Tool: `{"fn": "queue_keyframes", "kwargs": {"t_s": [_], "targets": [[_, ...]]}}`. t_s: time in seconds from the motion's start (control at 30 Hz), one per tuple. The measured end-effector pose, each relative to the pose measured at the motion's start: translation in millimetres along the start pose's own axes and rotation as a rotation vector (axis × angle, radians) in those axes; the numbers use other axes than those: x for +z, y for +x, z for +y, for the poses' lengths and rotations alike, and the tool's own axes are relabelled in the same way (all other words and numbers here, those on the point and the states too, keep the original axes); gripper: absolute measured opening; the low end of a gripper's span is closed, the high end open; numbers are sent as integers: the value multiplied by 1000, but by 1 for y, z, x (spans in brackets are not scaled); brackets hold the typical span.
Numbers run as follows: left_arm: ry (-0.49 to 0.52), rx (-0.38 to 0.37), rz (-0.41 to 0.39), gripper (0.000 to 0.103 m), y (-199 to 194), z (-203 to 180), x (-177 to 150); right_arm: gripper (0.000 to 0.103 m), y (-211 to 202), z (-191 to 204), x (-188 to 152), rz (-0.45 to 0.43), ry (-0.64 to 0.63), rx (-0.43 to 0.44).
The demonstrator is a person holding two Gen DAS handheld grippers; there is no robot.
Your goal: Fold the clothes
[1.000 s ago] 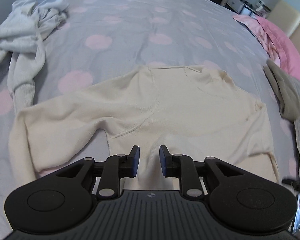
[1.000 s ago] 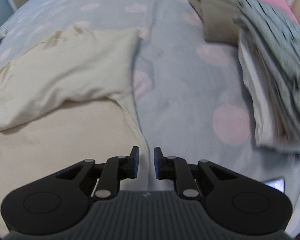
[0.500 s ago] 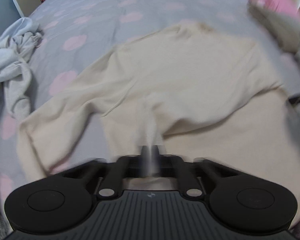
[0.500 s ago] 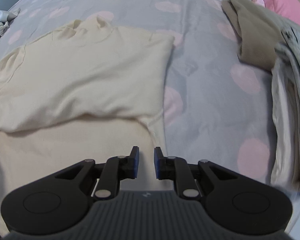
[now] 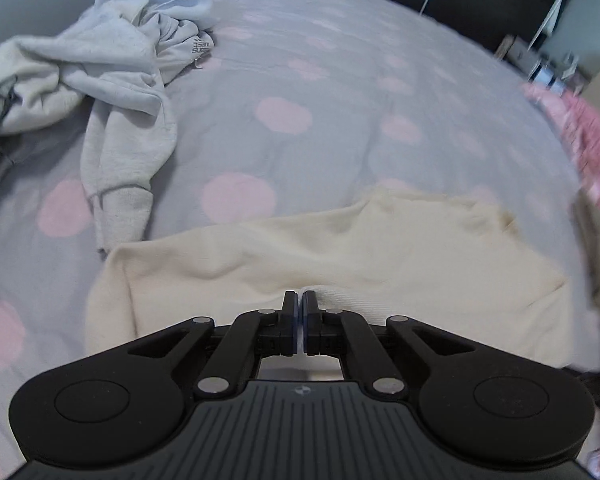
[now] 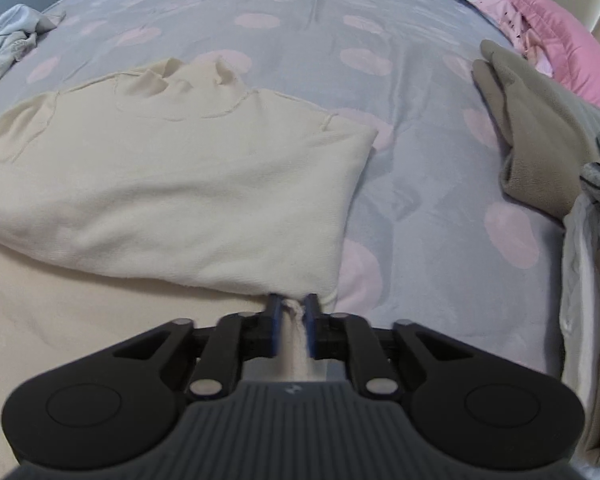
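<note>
The cream sweater (image 6: 188, 184) lay on the grey, pink-spotted bedspread (image 5: 340, 92), near both grippers. The left gripper (image 5: 299, 300) was pinched tight on its fabric; the right gripper (image 6: 293, 304), jaws just closing, clamped a fold. Dark lettering on the crumpled grey sweatshirt (image 5: 112, 64), far left, was unreadable.

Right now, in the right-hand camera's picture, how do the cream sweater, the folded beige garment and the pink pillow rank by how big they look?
1. Cream sweater, by far the largest in the picture.
2. Folded beige garment.
3. Pink pillow.
The last two are unsure: the picture's edge cuts off the pillow, which also lies farther away.
</note>
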State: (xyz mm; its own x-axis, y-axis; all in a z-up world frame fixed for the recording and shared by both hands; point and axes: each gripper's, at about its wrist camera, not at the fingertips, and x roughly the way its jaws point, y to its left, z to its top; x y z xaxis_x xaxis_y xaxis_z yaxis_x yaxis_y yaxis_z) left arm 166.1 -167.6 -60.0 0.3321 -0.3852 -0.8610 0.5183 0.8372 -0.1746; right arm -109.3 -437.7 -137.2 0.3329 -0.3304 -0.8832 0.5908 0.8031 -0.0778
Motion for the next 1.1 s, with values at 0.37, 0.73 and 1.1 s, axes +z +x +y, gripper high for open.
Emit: {"fn": "queue_keyframes", "kwargs": {"t_s": [0.37, 0.73, 1.1], "targets": [[150, 172, -21, 13, 14, -19, -8, 8, -16, -27, 9, 146, 90, -13], [411, -61, -13, 39, 10, -63, 9, 25, -6, -65, 65, 114, 328, 48], [582, -204, 174, 25, 65, -106, -21, 27, 14, -56, 82, 98, 326, 76]]}}
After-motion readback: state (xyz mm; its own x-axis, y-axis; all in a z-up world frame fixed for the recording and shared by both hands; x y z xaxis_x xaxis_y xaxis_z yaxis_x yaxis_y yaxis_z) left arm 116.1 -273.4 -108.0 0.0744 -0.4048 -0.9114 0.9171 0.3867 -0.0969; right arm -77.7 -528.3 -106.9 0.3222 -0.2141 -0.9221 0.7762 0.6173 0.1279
